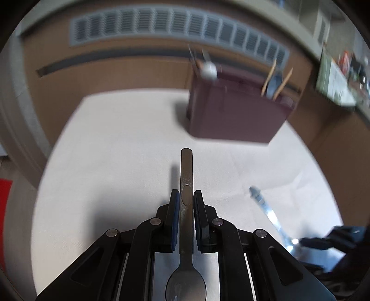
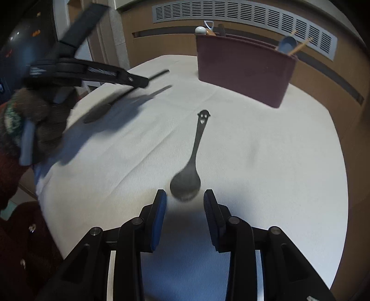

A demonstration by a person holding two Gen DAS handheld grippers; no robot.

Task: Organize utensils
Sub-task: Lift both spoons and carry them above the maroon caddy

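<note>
Two metal spoons are in play, both dull grey steel. One is a flat-handled spoon [image 1: 186,222], its straight, square-ended handle clamped between the blue-padded jaws of the left gripper [image 1: 186,196], bowl toward the camera and handle pointing out over the table [image 1: 115,139]; in the right wrist view it hangs lifted above its own shadow on the cloth. The other, a smiley-handled spoon [image 2: 193,159], lies flat on the white, finely ribbed tablecloth, its round bowl just ahead of the right gripper [image 2: 185,196], whose jaws stand released with nothing between them; its tapering handle ends in a cut-out face. Toward the far edge stands one maroon plastic utensil holder [image 2: 245,71], an oblong, smooth-walled bin holding a white ball-topped utensil, a blue scoop and two wooden sticks. Behind runs a grey slatted vent grille [image 2: 242,16].
</note>
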